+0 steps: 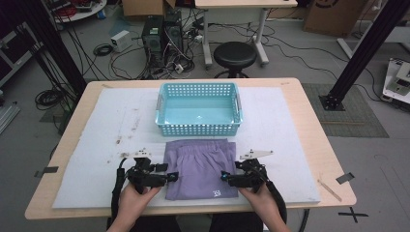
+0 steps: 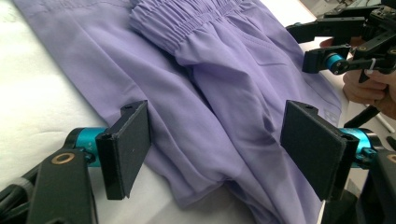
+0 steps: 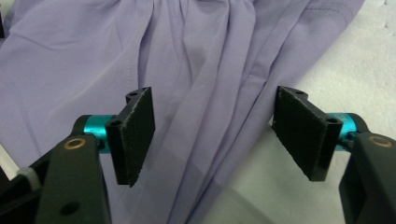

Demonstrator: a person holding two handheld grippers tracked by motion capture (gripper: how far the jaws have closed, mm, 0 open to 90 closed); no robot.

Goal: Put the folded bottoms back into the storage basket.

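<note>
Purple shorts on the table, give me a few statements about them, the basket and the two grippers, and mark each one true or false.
1. The purple shorts lie folded on the white mat, in front of the basket. True.
2. The blue basket holds a folded towel. False: it is empty.
3. The left gripper is clamped shut on the shorts. False: its jaws stand open at the shorts' left edge.
4. The right gripper is open at the shorts' right edge. True.
5. The shorts hang over the basket's rim. False: they lie flat beside it.
</note>
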